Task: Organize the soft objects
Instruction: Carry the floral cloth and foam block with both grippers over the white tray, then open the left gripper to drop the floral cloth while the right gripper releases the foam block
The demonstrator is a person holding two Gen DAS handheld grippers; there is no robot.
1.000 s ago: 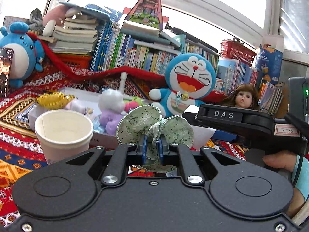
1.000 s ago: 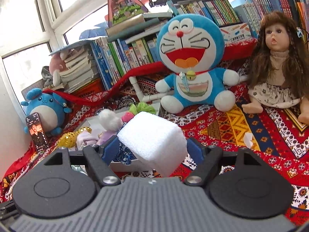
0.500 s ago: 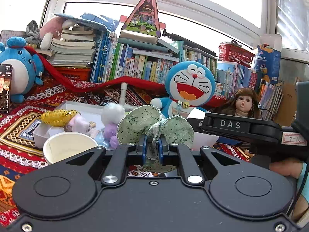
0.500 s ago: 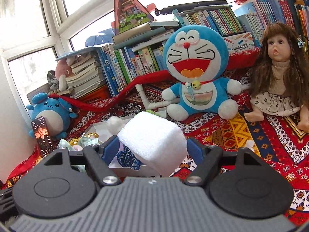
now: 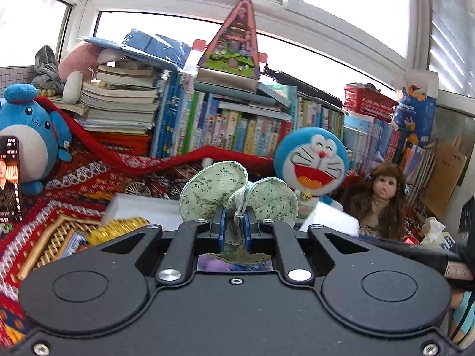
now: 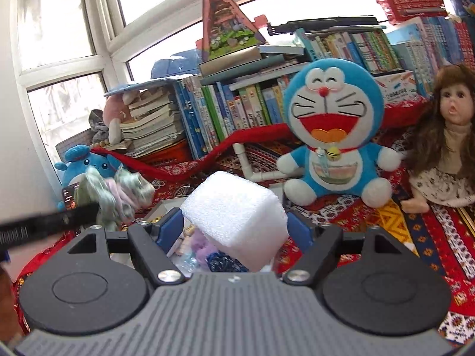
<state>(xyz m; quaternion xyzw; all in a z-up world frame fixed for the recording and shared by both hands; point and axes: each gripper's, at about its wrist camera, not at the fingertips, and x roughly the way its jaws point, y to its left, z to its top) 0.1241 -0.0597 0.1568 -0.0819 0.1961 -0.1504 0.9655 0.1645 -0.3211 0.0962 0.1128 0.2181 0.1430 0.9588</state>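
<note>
Behind the white box stand books; our left gripper pinches the green cloth above it; our right gripper clamps the foam block nearer.

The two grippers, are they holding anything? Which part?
Left gripper pinches the green floral cloth at its gathered middle. Right gripper clamps the white foam block by its two opposite sides.
</note>
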